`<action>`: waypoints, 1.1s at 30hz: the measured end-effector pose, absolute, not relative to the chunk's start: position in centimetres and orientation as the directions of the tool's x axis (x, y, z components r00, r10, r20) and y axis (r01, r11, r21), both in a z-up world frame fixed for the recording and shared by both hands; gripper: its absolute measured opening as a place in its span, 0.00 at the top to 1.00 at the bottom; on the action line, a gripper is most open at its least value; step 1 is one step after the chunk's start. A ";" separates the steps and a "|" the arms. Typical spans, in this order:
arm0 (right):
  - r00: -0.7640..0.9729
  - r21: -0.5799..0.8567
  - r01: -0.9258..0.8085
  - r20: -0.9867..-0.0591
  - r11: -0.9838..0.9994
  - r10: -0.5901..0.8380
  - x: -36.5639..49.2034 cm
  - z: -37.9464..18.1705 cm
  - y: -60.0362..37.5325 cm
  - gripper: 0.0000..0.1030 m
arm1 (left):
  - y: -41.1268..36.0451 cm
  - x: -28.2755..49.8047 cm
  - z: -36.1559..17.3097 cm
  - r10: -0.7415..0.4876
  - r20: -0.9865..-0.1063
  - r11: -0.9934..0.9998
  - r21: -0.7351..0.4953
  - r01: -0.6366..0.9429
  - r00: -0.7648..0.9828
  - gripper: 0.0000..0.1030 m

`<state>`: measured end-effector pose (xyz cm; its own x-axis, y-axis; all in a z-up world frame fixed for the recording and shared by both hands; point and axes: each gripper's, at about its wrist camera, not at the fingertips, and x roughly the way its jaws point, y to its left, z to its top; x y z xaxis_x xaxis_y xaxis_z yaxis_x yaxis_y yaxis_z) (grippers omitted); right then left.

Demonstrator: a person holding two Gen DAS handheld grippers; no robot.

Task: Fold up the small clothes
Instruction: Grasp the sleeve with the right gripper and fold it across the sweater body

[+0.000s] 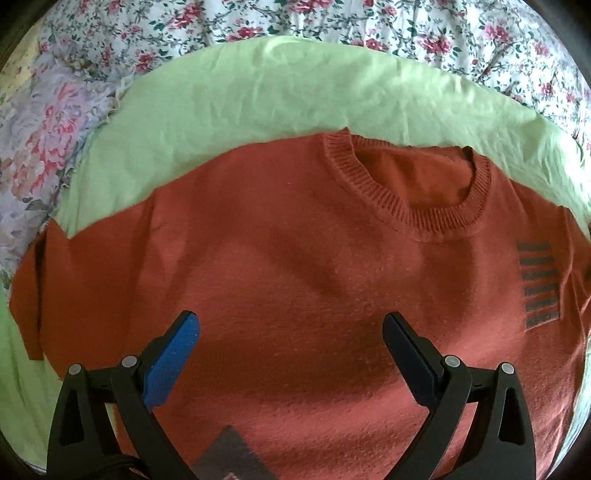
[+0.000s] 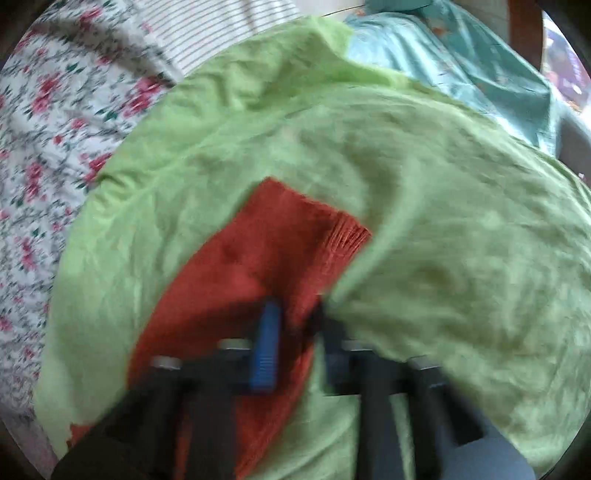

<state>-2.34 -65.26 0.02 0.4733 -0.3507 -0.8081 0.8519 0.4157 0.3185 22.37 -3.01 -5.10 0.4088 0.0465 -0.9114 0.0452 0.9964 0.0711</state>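
A rust-orange knit sweater (image 1: 295,258) lies flat, front up, on a light green cloth (image 1: 229,103); its ribbed collar (image 1: 417,218) points away from me. My left gripper (image 1: 291,325) hovers open and empty over the sweater's chest. In the blurred right wrist view, my right gripper (image 2: 295,314) is closed on the sweater's sleeve (image 2: 258,258) near its ribbed cuff (image 2: 349,236), and a fold of the green cloth (image 2: 443,258) is drawn up against the right finger.
Floral bedding (image 1: 74,122) surrounds the green cloth. A striped fabric (image 2: 210,33) and a teal cloth (image 2: 461,55) lie at the far side in the right wrist view.
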 end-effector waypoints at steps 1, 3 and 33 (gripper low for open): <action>0.482 0.316 0.844 -0.800 0.433 -0.357 -2.1 0.5 -64.7 0.92 | -3.2 22.3 -5.2 0.041 -0.913 0.997 0.066 0.047 0.406 0.03; 0.527 0.317 0.806 -0.768 0.500 -0.362 -1.4 2.1 -62.5 0.93 | -3.2 22.1 -5.0 0.029 -0.912 0.997 0.053 0.049 0.410 0.03; 0.426 0.732 0.102 -0.645 0.674 0.635 20.1 -4.8 -13.1 0.57 | 8.0 16.7 -2.7 -0.196 -0.881 0.971 -0.236 -0.041 0.431 0.03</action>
<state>20.12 -13.07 -4.78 0.4264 0.6347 -0.6445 0.1024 0.6741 0.7315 16.66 8.05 -2.72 0.4311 -0.1958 -0.8808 -0.0415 0.9708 -0.2362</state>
